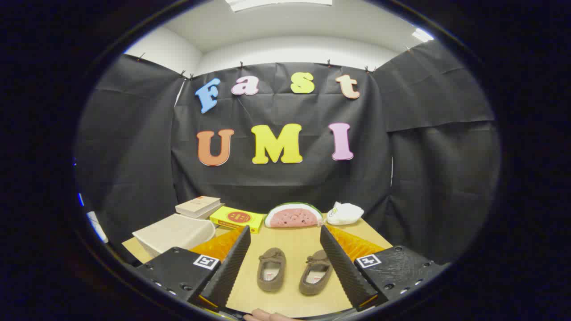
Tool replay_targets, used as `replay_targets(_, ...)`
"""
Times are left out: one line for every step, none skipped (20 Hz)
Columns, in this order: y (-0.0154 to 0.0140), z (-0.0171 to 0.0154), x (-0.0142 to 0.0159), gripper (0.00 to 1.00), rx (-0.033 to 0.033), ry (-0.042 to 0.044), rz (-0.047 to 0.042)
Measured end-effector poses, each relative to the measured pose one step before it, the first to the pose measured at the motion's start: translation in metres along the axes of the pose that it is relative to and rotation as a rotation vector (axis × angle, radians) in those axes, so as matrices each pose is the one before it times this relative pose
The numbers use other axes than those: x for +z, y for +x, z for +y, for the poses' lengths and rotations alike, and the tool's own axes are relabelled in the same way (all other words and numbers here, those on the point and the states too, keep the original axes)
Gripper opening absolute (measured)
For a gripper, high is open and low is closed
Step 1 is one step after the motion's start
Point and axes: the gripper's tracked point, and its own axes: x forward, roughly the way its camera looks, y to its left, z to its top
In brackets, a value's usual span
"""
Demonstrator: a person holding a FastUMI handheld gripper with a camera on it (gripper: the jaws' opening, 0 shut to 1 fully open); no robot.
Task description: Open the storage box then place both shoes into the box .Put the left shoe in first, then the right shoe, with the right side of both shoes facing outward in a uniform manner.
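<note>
**Box first, shoes wait**

Fingers (232,263) spread wide, gripping nothing; both shoes lie on the table (290,243) between them, side by side, long axes running away from me, toes far. I judge no step begun: I must swing toward the pale storage box (176,232), beyond the left finger, and open it before lifting the left shoe (271,269), then the right shoe (316,272).

Two shoes (294,270) are set side by side on the table (290,240), between the spread gripper (285,267) fingers. Behind the shoes a watermelon toy (293,216) is placed; left of it a flat box (236,218), books (198,206) and storage box (176,232); right of it a plush (344,213).
</note>
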Motion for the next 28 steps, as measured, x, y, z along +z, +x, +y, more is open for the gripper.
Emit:
replay_targets(0.00119,0.00134,-0.00132,0.95,0.00345,-0.00251,0.00364)
replay_targets(0.00095,0.00244,-0.00050,0.95,0.00533,-0.00377,-0.00045)
replay_targets(0.00091,0.00265,0.00076,0.95,0.00539,-0.00482,-0.00343)
replay_targets(0.00192,0.00286,-0.00043,0.95,0.00391,-0.00616,-0.00365)
replay_targets(0.00251,0.00189,-0.00123,0.95,0.00356,-0.00401,-0.00047)
replay_targets(0.00379,0.00220,-0.00257,0.95,0.00435,-0.00343,0.00288)
replay_targets(0.00291,0.00236,-0.00189,0.95,0.00232,-0.00145,0.00476)
replay_targets(0.00232,0.00236,-0.00156,0.95,0.00377,0.00060,0.00336)
replay_targets(0.00220,0.00282,-0.00063,0.96,0.00416,0.00251,0.00221)
replay_targets(0.00278,0.00093,-0.00153,0.95,0.00232,0.00339,0.00192)
replay_targets(0.00281,0.00124,0.00013,0.95,0.00172,0.00353,0.00226)
replay_targets(0.00404,0.00184,-0.00145,0.95,0.00313,0.00367,0.00091)
replay_targets(0.00422,0.00150,-0.00099,0.95,0.00248,0.00409,0.00139)
replay_targets(0.00389,0.00044,-0.00214,0.95,0.00292,0.00351,0.00211)
replay_targets(0.00425,-0.00039,-0.00149,0.95,0.00203,0.00427,0.00281)
replay_targets(0.00530,0.00033,-0.00242,0.95,0.00303,0.00302,0.00573)
replay_targets(0.00601,0.00183,-0.00300,0.95,0.00878,0.00286,0.00805)
replay_targets(0.00612,0.00252,-0.00148,0.95,0.01226,0.00455,0.00665)
replay_targets(0.00717,0.00225,-0.00194,0.95,0.01380,0.00884,0.00553)
replay_targets(0.00821,0.00392,-0.00215,0.95,0.02092,0.01023,0.00660)
replay_targets(0.00841,0.00622,-0.00276,0.95,0.03048,0.01413,0.01050)
replay_targets(0.01080,0.00709,-0.00431,0.95,0.03939,0.02110,0.01340)
replay_targets(0.01018,0.00841,-0.00536,0.95,0.04482,0.02714,0.01910)
replay_targets(0.01021,0.00790,-0.00312,0.95,0.04427,0.02951,0.01715)
replay_targets(0.01094,0.00522,-0.00312,0.95,0.03607,0.03280,0.01927)
replay_targets(0.01089,0.00644,-0.00200,0.95,0.03896,0.02962,0.01487)
replay_targets(0.01124,0.00615,-0.00426,0.95,0.03608,0.02847,0.01631)
replay_targets(0.01104,0.00533,-0.00314,0.95,0.03307,0.02428,0.01347)
